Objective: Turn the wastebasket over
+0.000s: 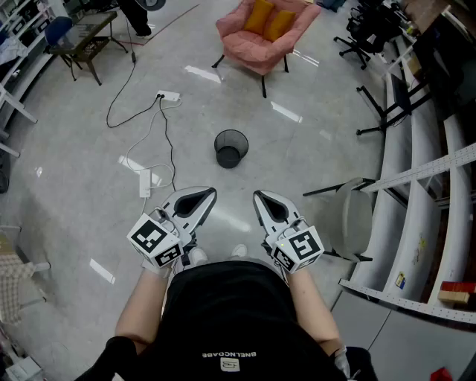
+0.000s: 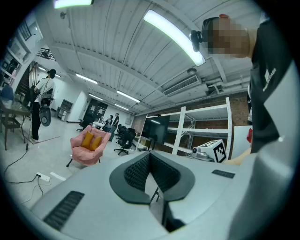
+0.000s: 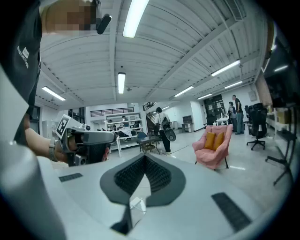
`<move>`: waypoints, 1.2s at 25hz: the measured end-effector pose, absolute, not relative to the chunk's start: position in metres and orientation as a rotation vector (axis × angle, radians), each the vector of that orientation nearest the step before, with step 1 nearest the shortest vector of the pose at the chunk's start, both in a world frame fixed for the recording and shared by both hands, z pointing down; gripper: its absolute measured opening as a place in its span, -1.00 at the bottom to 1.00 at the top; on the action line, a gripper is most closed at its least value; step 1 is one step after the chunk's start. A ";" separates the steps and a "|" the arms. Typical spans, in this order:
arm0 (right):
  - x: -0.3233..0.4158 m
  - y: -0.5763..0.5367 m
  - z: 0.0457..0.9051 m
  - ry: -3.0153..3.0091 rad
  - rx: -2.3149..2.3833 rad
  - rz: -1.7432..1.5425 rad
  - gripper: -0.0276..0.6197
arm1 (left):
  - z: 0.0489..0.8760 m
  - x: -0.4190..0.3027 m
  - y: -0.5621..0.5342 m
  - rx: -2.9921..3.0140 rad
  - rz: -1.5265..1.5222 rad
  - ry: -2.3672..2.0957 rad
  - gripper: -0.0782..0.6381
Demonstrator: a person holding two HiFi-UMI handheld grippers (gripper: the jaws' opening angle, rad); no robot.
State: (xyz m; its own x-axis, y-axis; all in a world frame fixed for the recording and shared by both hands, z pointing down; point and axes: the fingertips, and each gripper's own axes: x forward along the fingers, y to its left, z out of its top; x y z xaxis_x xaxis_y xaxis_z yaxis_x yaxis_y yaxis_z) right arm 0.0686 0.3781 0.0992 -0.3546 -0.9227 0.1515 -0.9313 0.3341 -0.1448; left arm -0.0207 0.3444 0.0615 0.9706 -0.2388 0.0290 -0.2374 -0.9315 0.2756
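Left gripper (image 1: 207, 196) and right gripper (image 1: 262, 199) both held level in front of the person, side by side, apart; fingers on each fully closed together, nothing between them; black mesh wastebasket (image 1: 230, 148) stands upright on the floor (image 1: 82, 156), mouth up, ahead of the 2 grippers and well apart from both, untouched; white power strip (image 1: 168, 95) with cable lies to its left; pink armchair (image 1: 264, 37) with 2 yellow cushions (image 1: 268, 21) stands beyond it.
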 end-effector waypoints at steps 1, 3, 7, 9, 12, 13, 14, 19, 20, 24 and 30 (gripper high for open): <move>0.074 0.379 0.100 -2.533 1.760 0.320 -0.89 | 0.064 -0.015 0.346 2.836 0.001 -0.356 -0.75; 0.086 0.382 0.101 -2.536 1.760 0.322 -0.89 | 0.068 -0.004 0.349 2.827 0.015 -0.366 -0.75; 0.106 0.388 0.104 -2.551 1.755 0.331 -0.89 | 0.073 0.014 0.356 2.813 0.026 -0.382 -0.75; 0.115 0.390 0.105 -2.564 1.747 0.337 -0.89 | 0.074 0.021 0.358 2.806 0.031 -0.398 -0.75; 0.131 0.391 0.108 -2.581 1.749 0.344 -0.89 | 0.079 0.034 0.360 2.802 0.053 -0.431 -0.75; 0.135 0.391 0.108 -2.588 1.750 0.344 -0.88 | 0.081 0.038 0.360 2.800 0.060 -0.443 -0.75; 0.139 0.390 0.107 -2.597 1.750 0.346 -0.88 | 0.082 0.040 0.360 2.796 0.066 -0.455 -0.75; 0.153 0.386 0.116 -2.600 1.751 0.389 -0.88 | 0.091 0.046 0.359 2.766 0.086 -0.487 -0.75; 0.155 0.385 0.118 -2.596 1.744 0.393 -0.88 | 0.093 0.049 0.358 2.763 0.100 -0.487 -0.75; 0.157 0.374 0.126 -2.571 1.694 0.369 -0.88 | 0.101 0.052 0.346 2.759 0.133 -0.491 -0.75; 0.154 0.322 0.141 -2.526 1.653 0.371 -0.88 | 0.116 0.050 0.293 2.733 0.121 -0.460 -0.75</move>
State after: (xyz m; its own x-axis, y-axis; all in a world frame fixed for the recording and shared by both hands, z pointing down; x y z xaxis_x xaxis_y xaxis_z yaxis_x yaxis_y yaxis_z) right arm 0.1535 0.3221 0.1406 -0.4055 -0.8883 0.2154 -0.9128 0.3808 -0.1479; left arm 0.0504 0.2927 0.1156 0.9431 -0.3001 0.1430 -0.3316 -0.8800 0.3401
